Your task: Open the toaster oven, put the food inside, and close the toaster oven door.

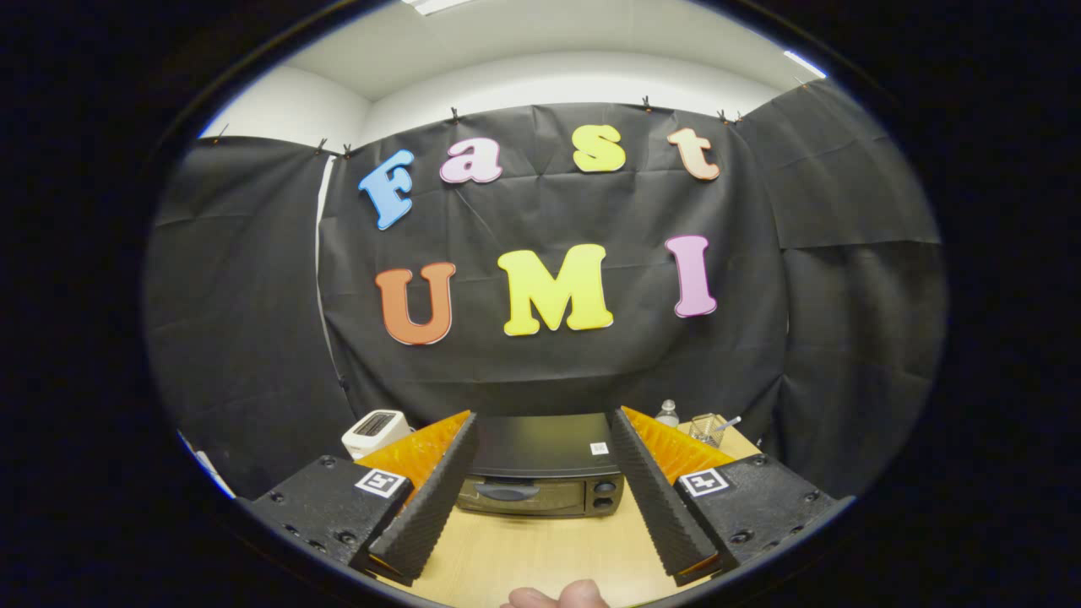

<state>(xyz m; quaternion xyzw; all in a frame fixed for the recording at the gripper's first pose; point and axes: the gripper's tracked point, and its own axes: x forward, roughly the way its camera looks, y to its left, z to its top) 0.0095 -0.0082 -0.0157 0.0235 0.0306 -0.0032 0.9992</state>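
A black toaster oven [540, 469] stands on the wooden table [540, 549], beyond my fingers and framed between them. Its door is closed, with the handle [507, 490] across the front and two knobs [604, 495] at the right. My gripper [540, 439] is open and holds nothing; it hovers well above the table and some way short of the oven. At the table's near edge, below the fingers, lies a small rounded tan thing [557, 595]; I cannot tell whether it is food or a fingertip.
A white pop-up toaster [376, 431] sits left of the oven, partly behind my left finger. Behind the oven's right side stand a clear bottle [667, 414] and a glass cup [708, 428] with a utensil in it. Black cloth walls close the booth.
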